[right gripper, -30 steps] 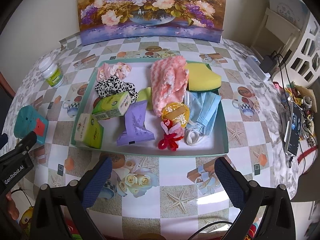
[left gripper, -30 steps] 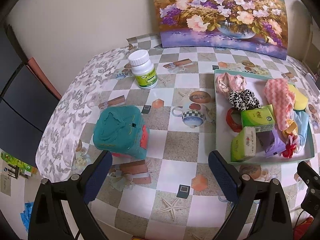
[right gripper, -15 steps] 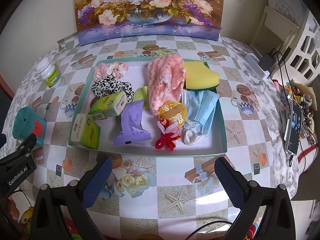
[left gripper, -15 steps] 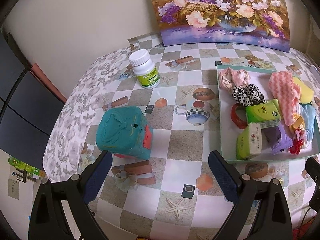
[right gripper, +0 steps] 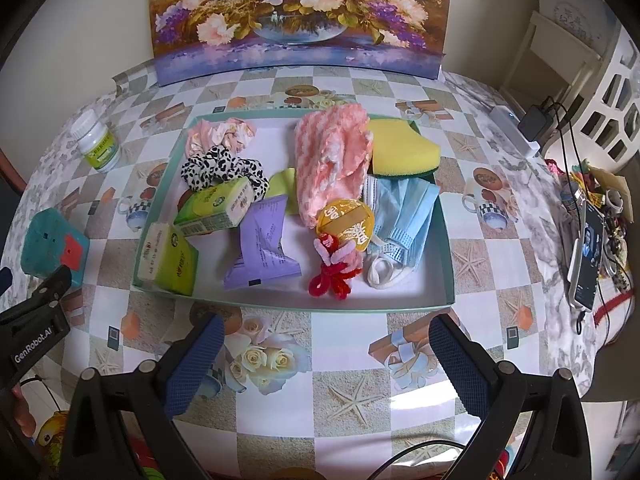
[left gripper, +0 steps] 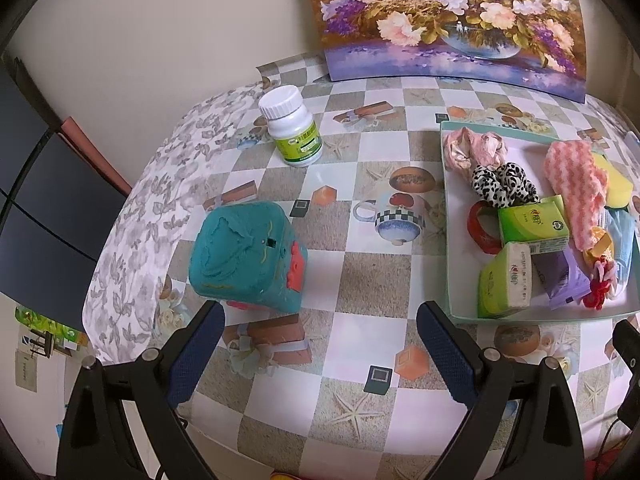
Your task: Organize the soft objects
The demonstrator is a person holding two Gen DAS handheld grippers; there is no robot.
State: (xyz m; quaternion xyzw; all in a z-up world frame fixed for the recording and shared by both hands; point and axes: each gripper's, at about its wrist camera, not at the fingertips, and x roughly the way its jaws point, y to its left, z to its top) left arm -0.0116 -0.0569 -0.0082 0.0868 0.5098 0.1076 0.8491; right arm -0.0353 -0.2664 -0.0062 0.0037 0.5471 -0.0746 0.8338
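A teal-rimmed tray [right gripper: 447, 264] [left gripper: 445, 216] holds soft items: a pink towel [right gripper: 332, 156], yellow sponge [right gripper: 400, 148], blue face masks [right gripper: 404, 212], spotted scrunchie [right gripper: 220, 168], pink scrunchie [right gripper: 220, 134], green tissue packs [right gripper: 216, 208], a purple packet [right gripper: 264, 244] and a red-pink bow [right gripper: 336, 264]. A teal soft cube [left gripper: 248, 256] [right gripper: 54, 244] sits on the table left of the tray. My left gripper [left gripper: 320, 344] is open and empty just in front of the cube. My right gripper [right gripper: 326, 354] is open and empty in front of the tray.
A white pill bottle with a green label [left gripper: 292, 128] [right gripper: 98, 144] stands behind the cube. A flower painting [right gripper: 296, 12] leans at the table's back. A phone [right gripper: 588, 260], cables and clutter lie at the right edge. The table's edge [left gripper: 120, 240] drops off left of the cube.
Both grippers have drawn back slightly toward the table's front; the view shifts a little. Both stay open and empty. Nothing on the table has moved.
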